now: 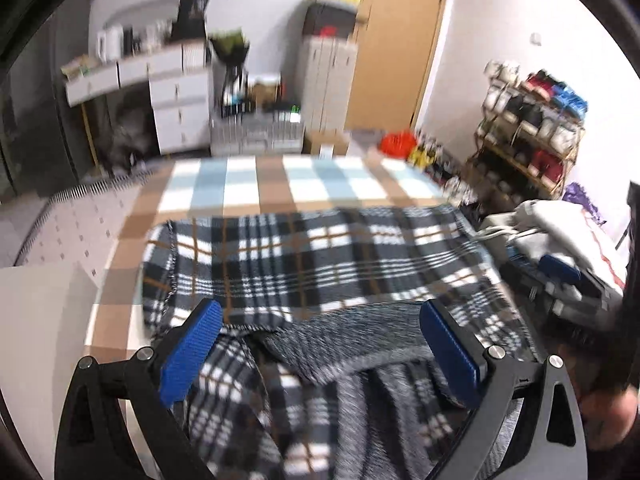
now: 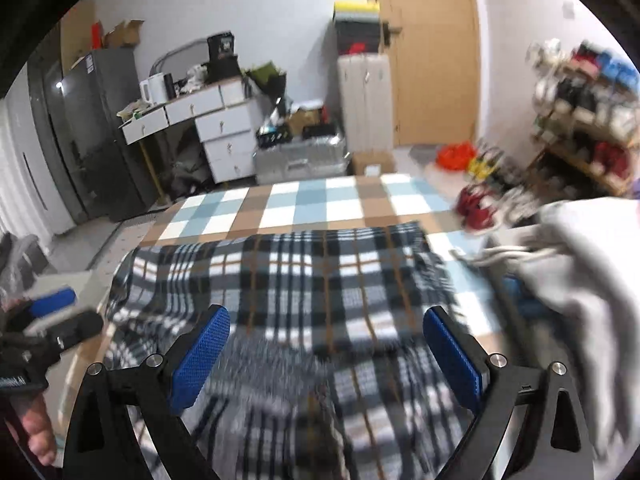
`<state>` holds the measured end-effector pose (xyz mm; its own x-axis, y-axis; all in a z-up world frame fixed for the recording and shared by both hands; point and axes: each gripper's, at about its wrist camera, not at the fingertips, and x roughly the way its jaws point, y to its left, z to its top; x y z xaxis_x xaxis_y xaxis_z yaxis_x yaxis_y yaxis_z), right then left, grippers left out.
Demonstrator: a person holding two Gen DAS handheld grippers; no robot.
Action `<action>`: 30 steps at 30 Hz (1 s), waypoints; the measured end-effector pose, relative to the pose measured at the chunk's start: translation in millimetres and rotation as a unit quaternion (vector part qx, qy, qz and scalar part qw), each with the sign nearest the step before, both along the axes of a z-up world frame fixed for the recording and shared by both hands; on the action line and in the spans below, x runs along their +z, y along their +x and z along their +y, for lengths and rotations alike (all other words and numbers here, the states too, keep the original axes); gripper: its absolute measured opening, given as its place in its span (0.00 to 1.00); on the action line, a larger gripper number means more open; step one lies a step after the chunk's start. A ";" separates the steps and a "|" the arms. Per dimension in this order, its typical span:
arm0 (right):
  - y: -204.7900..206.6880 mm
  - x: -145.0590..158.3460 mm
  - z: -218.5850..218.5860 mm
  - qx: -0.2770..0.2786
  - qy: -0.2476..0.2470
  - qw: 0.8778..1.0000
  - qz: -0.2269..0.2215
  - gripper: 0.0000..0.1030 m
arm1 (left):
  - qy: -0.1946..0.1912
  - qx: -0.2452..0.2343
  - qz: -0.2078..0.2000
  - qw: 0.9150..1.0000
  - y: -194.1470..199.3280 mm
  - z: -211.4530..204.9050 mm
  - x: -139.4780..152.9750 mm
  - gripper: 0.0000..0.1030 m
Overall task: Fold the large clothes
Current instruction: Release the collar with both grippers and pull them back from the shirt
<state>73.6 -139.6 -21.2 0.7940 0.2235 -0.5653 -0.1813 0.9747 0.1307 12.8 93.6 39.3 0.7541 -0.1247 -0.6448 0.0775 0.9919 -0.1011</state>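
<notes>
Both my left gripper point(image 1: 320, 356) and right gripper point(image 2: 326, 360) have fingers spread wide, holding nothing, above the fuzzy plaid blanket point(image 1: 320, 256).

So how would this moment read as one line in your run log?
left gripper: open, empty | right gripper: open, empty | plaid garment: lying on checked surface

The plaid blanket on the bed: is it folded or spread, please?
Partly folded: the plaid blanket shows its grey underside turned over near the camera.
</notes>
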 end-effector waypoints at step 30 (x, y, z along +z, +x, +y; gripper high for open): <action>-94.2 -34.9 17.8 -0.084 -0.155 0.981 -0.084 1.00 | 0.070 -0.021 -0.018 0.997 -4.7 -45.1 -41.3 0.94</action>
